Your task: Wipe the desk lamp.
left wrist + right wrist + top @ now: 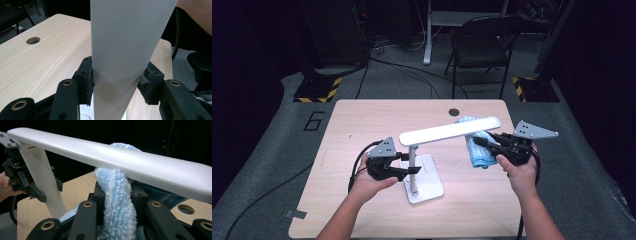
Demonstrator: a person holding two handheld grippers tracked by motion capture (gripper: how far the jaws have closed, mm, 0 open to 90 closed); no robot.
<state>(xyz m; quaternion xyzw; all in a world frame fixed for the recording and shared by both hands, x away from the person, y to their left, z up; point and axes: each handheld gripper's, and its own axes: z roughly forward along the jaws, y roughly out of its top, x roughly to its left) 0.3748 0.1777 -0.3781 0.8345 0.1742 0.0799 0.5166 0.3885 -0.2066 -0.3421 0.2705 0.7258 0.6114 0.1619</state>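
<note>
Pale wooden table (362,120) carried a white lamp (417,167) near centre, its stiff, smooth post clamped by the left gripper (408,163); the right gripper (482,142) pinched a soft, light blue cloth (477,152) beneath the lamp's head, right.

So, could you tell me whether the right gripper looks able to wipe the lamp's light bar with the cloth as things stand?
Probably yes: the right gripper holds the blue cloth against the light bar.

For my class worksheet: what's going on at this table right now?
A person is cleaning a white desk lamp on a wooden table. The left hand-held gripper is clamped on the lamp's upright post, steadying it. The right hand-held gripper holds a fluffy blue cloth against the lamp's long head.
</note>
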